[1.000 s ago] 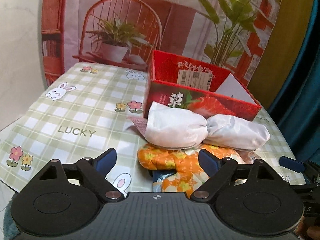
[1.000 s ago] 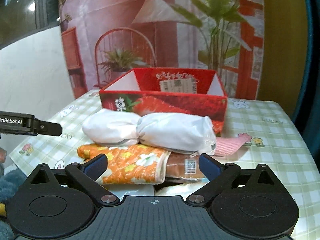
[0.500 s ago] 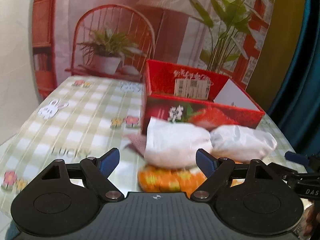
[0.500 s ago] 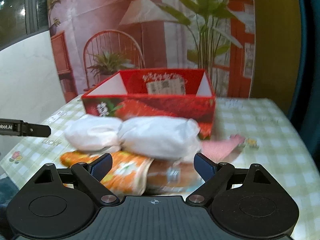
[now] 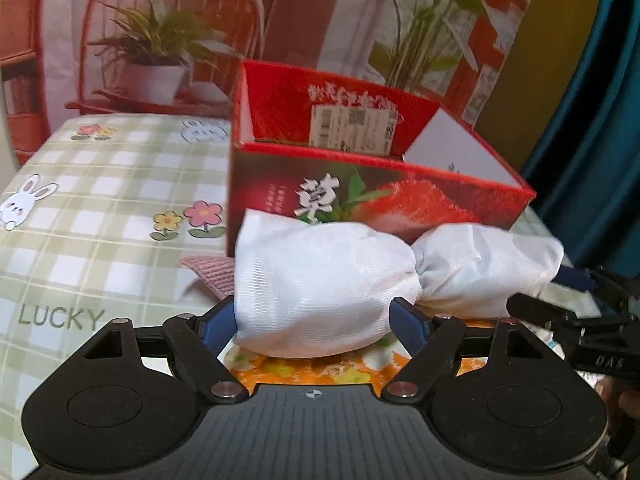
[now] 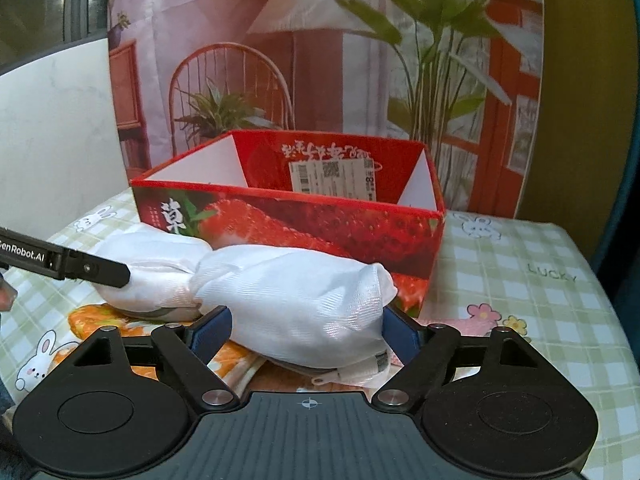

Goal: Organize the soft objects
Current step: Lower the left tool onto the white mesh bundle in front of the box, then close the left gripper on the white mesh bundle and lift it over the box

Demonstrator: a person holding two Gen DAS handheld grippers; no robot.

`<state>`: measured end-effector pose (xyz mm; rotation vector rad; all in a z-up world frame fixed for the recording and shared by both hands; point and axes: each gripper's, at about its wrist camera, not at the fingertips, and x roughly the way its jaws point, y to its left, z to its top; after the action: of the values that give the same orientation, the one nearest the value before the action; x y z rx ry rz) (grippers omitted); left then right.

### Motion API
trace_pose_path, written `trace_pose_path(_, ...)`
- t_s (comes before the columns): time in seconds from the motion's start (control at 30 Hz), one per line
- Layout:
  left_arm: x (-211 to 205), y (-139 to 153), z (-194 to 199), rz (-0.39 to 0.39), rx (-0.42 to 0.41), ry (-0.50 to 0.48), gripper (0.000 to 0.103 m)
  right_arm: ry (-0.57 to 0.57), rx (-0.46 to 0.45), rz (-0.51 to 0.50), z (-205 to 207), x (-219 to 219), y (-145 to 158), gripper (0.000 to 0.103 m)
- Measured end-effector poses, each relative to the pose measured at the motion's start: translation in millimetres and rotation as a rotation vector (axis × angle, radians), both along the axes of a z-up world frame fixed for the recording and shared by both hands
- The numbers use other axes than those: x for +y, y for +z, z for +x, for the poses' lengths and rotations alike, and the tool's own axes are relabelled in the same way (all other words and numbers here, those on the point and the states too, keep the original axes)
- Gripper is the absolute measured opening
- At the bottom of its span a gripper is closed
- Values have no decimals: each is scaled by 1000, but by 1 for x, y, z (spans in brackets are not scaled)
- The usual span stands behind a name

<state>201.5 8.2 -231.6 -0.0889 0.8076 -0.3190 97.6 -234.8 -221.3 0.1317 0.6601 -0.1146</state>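
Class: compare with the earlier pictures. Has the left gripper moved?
Yes. The left gripper has advanced toward the red box, its closing jaws now flanking the white bundle.

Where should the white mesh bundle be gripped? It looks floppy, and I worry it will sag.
Grip both bulging lobes of the white mesh bundle, either side of its cinched waist, coming from the near side. Left gripper and right gripper each already straddle one.

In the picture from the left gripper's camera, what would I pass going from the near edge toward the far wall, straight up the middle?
Orange flowered cloth → white mesh bundle → red strawberry box → printed backdrop with potted plants.
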Motion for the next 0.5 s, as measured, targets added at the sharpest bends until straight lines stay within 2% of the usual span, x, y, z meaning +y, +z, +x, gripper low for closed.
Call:
trace_pose_path(0.07,-6,-3,4,23,9,-13,68,-3,9,30,5,-6,-5,76)
trace_pose_path(0.1,-7,-4,6,24,18,-26,52,-5,11,44,7,-9,-6,72)
trace_pose_path(0.13,-8,-5,7,24,26,-37,42,-9,14,62,9,-11,-8,67)
trace_pose_path(0.23,-11,-4,6,56,4,-55,32,-7,21,113,14,-15,-14,57)
trace_pose_path(0.33,-12,0,4,74,-12,-70,28,9,27,146,18,-16,-18,39)
trace_pose_path(0.43,-10,7,1,58,-33,-70,24,35,22,139,19,-12,-14,23)
trace_pose_path(0.5,-9,12,-1,54,-54,-71,23,53,14,118,18,-8,-8,18)
